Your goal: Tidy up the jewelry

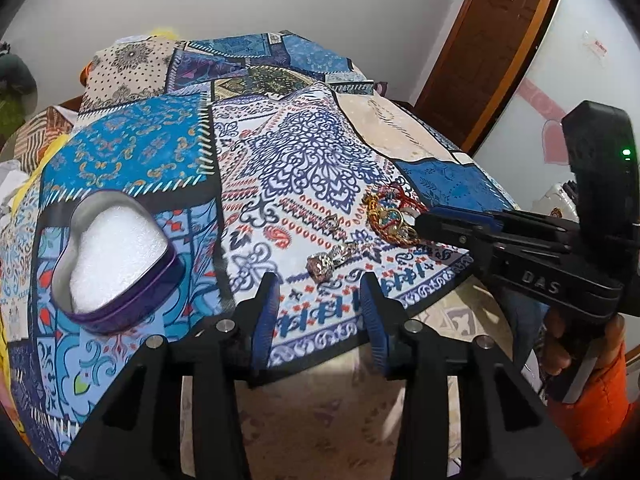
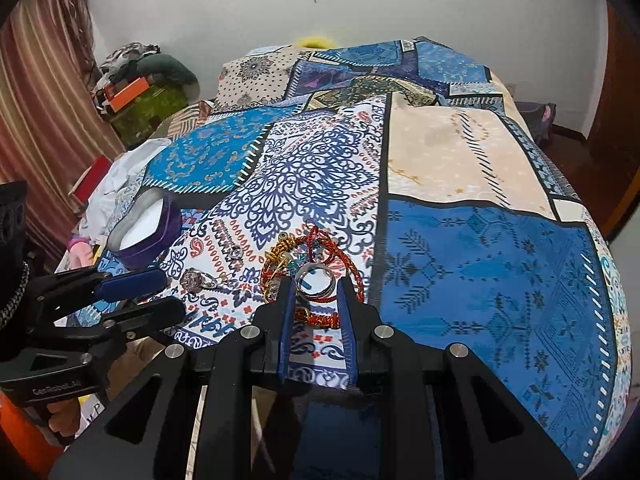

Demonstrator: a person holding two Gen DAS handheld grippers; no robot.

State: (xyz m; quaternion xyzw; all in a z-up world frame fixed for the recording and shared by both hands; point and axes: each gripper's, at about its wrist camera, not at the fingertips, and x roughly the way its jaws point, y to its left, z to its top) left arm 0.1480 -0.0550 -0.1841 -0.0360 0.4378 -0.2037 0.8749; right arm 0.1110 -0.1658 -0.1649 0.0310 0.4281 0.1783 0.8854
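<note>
The bed (image 1: 304, 152) fills both views, spread with a patchwork cover in blue, white and cream. On it, at the lower left of the left wrist view, sits the open heart-shaped tin (image 1: 116, 260), purple-walled with a white foam pad inside and nothing on the pad as far as can be seen. In the right wrist view the tin (image 2: 140, 232) lies at middle left.

The jewelry pile (image 2: 312, 268) of red cord bracelets, gold links and a broad silver ring lies at the centre of the right wrist view, well apart from the tin. A stone ring (image 1: 320, 266) rests by itself just above the left tool's tips, and a smaller ring (image 2: 236, 254) lies between it and the pile.

The left tool (image 1: 320, 304) hangs over the near edge of the cover, jaws moderately apart and empty. The right tool (image 2: 316, 304) has its jaws set narrow, the tips either side of the silver ring and a red cord; whether the pads already press on anything I cannot tell.

The step in hand looks like the first pick from the pile, nothing yet stowed. Next, the right tool must close on one piece only, lift it free of the tangled cords, and carry it left to the foam.
</note>
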